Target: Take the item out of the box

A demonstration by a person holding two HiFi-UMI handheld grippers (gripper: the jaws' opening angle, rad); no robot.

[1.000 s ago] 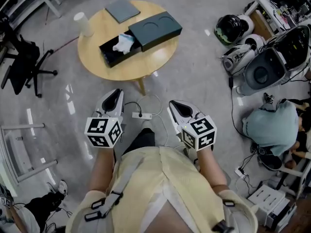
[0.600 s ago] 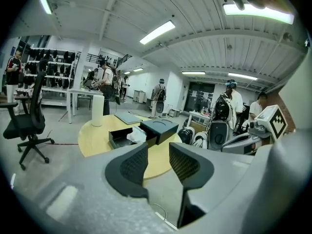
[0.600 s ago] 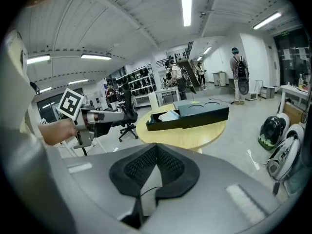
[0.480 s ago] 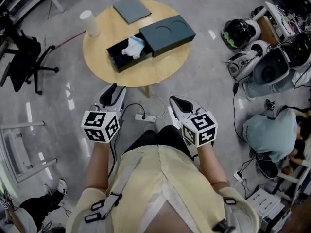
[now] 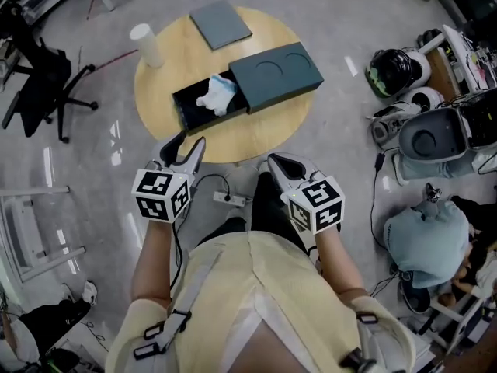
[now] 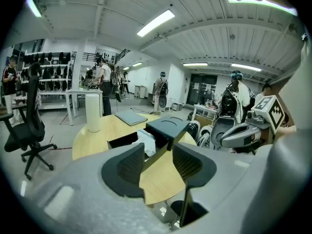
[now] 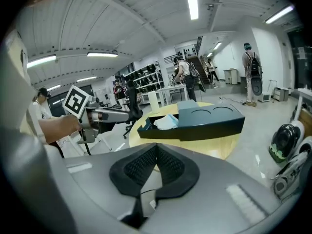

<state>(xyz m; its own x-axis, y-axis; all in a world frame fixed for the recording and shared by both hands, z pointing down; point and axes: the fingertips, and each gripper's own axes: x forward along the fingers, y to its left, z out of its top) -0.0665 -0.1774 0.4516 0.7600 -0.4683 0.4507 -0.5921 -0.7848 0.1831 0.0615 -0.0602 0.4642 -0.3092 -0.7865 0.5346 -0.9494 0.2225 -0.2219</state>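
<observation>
A long dark box (image 5: 276,74) lies on the round wooden table (image 5: 163,103), its black drawer (image 5: 186,107) pulled out to the left. A crumpled white and light-blue item (image 5: 217,93) sits in the drawer, also seen in the left gripper view as a white bundle (image 6: 146,139) and in the right gripper view as a pale bundle (image 7: 165,122). My left gripper (image 5: 184,148) hovers just short of the table's near edge, its jaws opening with nothing between them (image 6: 158,162). My right gripper (image 5: 283,165) is beside it, shut and empty (image 7: 156,161).
A white cylinder (image 5: 147,43) and a flat grey pad (image 5: 222,23) stand at the table's far side. A power strip with cables (image 5: 231,199) lies on the floor below the grippers. Helmets and machines (image 5: 435,130) crowd the right; an office chair (image 5: 39,84) is at the left.
The table has come nearer and both grippers have moved up towards its near edge. The left gripper's jaws have spread apart from nearly shut.
</observation>
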